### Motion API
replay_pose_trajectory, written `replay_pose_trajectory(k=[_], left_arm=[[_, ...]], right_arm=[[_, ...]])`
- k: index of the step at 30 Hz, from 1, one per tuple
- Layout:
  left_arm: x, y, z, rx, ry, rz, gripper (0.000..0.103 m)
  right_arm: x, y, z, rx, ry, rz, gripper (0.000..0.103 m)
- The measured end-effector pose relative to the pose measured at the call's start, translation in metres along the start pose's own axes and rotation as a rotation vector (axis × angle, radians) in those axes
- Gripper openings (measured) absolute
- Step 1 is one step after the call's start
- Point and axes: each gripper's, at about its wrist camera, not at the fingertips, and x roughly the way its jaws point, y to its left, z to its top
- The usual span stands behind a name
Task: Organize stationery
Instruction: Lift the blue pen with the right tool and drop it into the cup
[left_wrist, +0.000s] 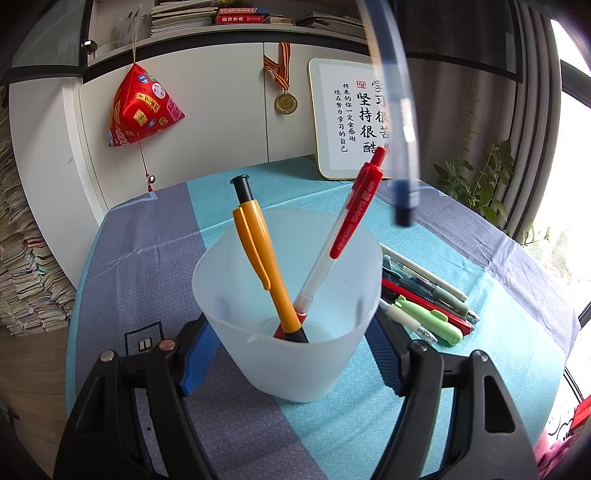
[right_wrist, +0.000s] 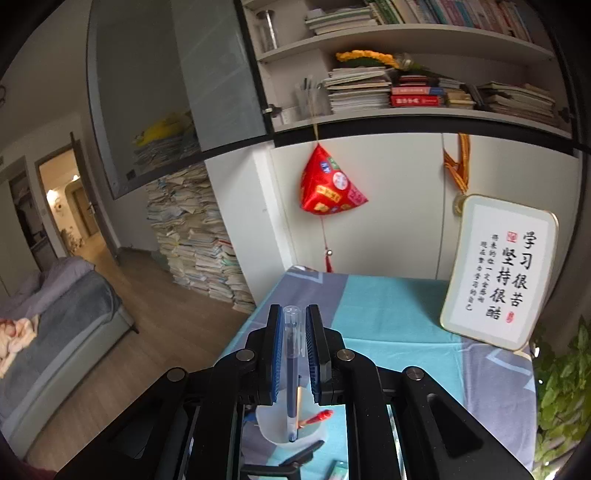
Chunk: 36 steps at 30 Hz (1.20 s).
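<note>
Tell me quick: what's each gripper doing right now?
Left gripper: closed on the translucent cup, which stands on the table.
Right gripper: closed on a clear blue pen, held above the cup.

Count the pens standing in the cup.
2: an orange pen leaning left and a red pen leaning right in the cup. A blue pen hangs above, not yet in.

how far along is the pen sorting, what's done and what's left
Done: the orange pen and red pen stand in the cup, gripped by the left gripper. In hand: the right gripper holds a blue pen above it. Left: the pile of pens on the tablecloth.
</note>
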Motion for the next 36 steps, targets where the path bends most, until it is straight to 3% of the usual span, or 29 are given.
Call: replay_pose_trajectory(k=[6, 36], left_arm=[[0.0, 0.001, 0.0, -0.001, 0.0, 0.0, 0.073], [0.0, 0.0, 0.0, -0.001, 0.0, 0.0, 0.073]], right_arm=[[0.015, 0.013, -0.009, -0.051, -0.032, -0.008, 0.013], [0.03, -0.013, -0.077, -0.022, 0.175, -0.044, 0.013]])
